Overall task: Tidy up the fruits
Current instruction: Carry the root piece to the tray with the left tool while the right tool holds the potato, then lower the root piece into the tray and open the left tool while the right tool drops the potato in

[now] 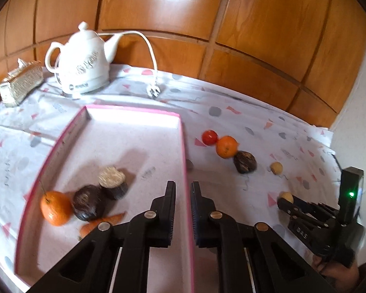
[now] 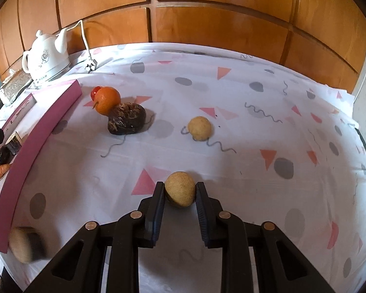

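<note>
A pink-rimmed white tray [image 1: 183, 146] holds an orange [image 1: 55, 208], a dark fruit [image 1: 89, 206], a cut dark fruit [image 1: 112, 179] and a carrot [image 1: 102, 222]. My left gripper [image 1: 183, 188] is nearly shut and empty, above the tray's right rim. On the cloth lie a red fruit [image 1: 209, 137], an orange [image 2: 107, 100], a dark brown fruit [image 2: 127, 119] and a tan round fruit [image 2: 199, 128]. My right gripper [image 2: 180, 190] is shut on another tan round fruit [image 2: 180, 192], low over the cloth. It shows in the left wrist view [image 1: 284, 201] too.
A white electric kettle [image 1: 81, 61] with its cord and plug [image 1: 153, 91] stands at the back left beside a gold tissue box [image 1: 20, 85]. Wooden panels [image 2: 207, 24] back the table. A tan and dark item [image 2: 24, 246] lies by the tray's near corner.
</note>
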The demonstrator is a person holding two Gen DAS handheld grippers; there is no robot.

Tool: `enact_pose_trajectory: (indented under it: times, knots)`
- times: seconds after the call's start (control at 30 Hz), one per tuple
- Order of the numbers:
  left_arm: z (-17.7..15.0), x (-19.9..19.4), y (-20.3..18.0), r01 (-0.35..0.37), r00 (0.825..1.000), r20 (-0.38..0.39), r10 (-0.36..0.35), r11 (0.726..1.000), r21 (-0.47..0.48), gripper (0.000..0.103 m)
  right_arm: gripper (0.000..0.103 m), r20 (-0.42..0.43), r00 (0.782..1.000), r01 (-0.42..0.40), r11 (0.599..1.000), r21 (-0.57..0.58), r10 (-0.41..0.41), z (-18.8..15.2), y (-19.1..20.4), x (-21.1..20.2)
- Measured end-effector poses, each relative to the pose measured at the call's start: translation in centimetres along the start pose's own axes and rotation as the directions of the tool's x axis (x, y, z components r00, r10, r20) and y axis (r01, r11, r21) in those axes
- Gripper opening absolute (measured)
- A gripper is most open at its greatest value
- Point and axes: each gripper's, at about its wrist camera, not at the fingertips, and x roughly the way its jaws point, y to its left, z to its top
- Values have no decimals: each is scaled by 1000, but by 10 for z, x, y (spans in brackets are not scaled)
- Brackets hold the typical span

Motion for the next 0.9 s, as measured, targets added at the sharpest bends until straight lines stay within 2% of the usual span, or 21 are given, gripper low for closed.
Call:
enact_pose_trajectory:
  times: [0.07, 0.1, 0.13, 0.2, 0.3, 0.47, 0.53, 0.67, 0.7, 0.77, 0.9]
  knots:
    - [-9, -2, -5, 57, 998, -19, -57, 998, 5, 14, 25, 6, 1000, 2, 1000, 9, -2, -2, -2, -1]
    - [-14, -4, -10, 81, 997, -21, -81, 996, 24, 21, 25, 10, 1000, 1, 1000, 14, -1, -4, -2, -2]
    - [-20, -6, -15, 103, 994, -25, -102, 993, 55, 32, 25, 15, 1000, -1, 1000, 14, 1, -4, -2, -2]
    - [-33, -12, -25, 137, 990, -37, -134, 981, 140, 39, 25, 27, 1000, -6, 1000, 12, 6, -6, -3, -1]
    - [-45, -14, -40, 165, 986, -73, -152, 956, 241, 39, 25, 42, 999, -16, 1000, 20, 15, -8, -5, -2]
    - [-51, -1, -60, 197, 976, -147, -159, 933, 300, 40, 25, 51, 998, -30, 999, 32, 29, -8, -7, -2]
    - [-56, 4, -64, 198, 973, -175, -149, 928, 314, 47, 25, 53, 998, -42, 998, 41, 39, -8, -9, -1]
    - [-61, 13, -72, 194, 970, -210, -125, 916, 350, 48, 25, 57, 997, -55, 997, 52, 52, -9, -11, -2]
    - [-63, 16, -73, 184, 971, -213, -112, 916, 356, 47, 25, 59, 997, -58, 997, 54, 55, -9, -11, -2]
    - [-66, 22, -71, 168, 971, -218, -93, 919, 357, 35, 25, 60, 996, -62, 996, 58, 59, -9, -12, -2]
    - [-67, 21, -70, 152, 978, -187, -87, 919, 365, 35, 25, 61, 996, -64, 996, 60, 61, -10, -12, -2]
